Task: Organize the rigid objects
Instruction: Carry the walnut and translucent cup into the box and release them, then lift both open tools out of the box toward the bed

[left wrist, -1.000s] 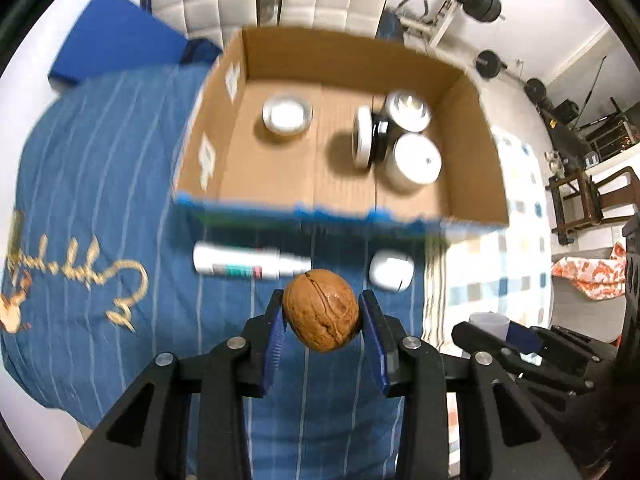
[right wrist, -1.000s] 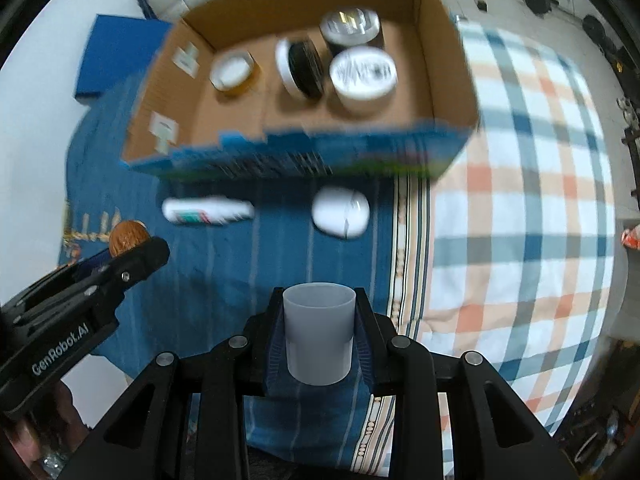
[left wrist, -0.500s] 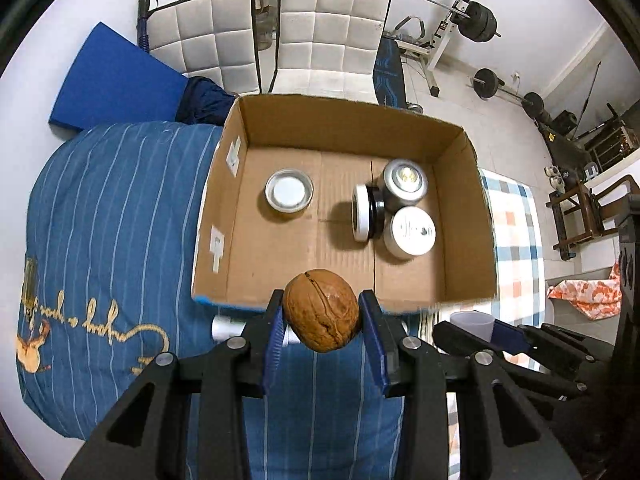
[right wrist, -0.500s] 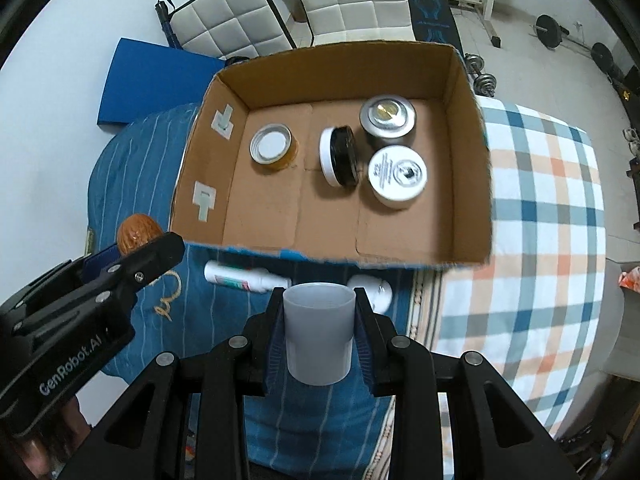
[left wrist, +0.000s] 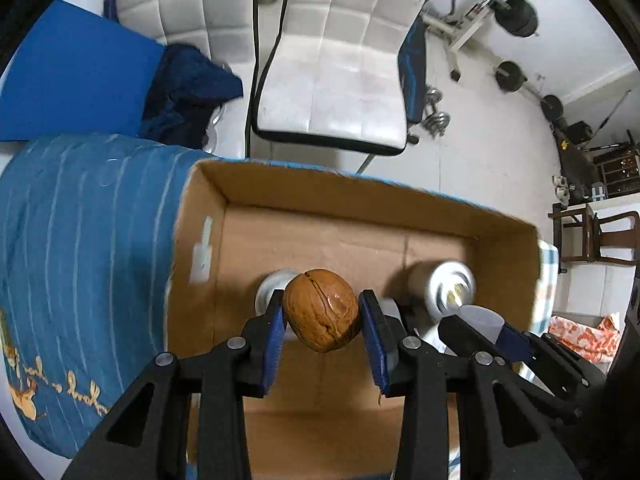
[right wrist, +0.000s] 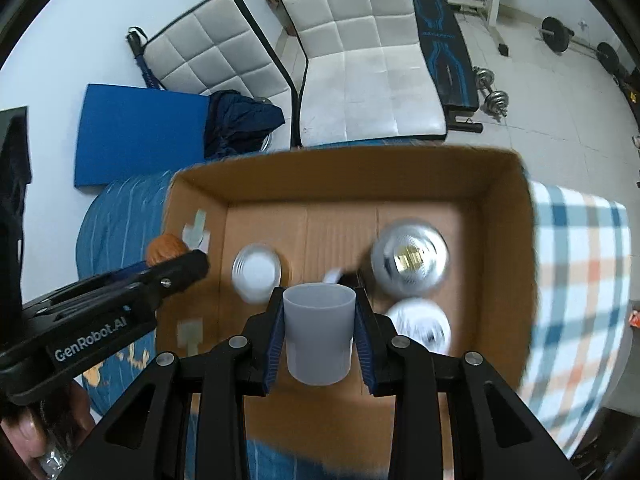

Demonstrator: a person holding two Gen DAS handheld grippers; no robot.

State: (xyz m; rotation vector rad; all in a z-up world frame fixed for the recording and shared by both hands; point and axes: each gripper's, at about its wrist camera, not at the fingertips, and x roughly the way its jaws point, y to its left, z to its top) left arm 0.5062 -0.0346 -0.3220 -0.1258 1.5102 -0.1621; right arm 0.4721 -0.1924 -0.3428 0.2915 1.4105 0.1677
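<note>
Both claws have swung over the box [left wrist: 505, 255] now: left claw [left wrist: 322, 317] clamping the walnut [left wrist: 321, 311], right claw [right wrist: 319, 324] gripping the cup [right wrist: 319, 332], jars [right wrist: 410, 262] at one o'clock — ready to drop.

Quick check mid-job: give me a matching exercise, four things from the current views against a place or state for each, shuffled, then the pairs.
Things:
1. walnut
2. grey cup
3. silver tin with gold centre
4. blue folded mat

Places or states:
A. on the floor beyond the box
B. held in the right gripper
C. standing on the floor of the cardboard box
D. held in the left gripper

Pairs: 1-D, 2-B, 3-C, 4-A
</note>
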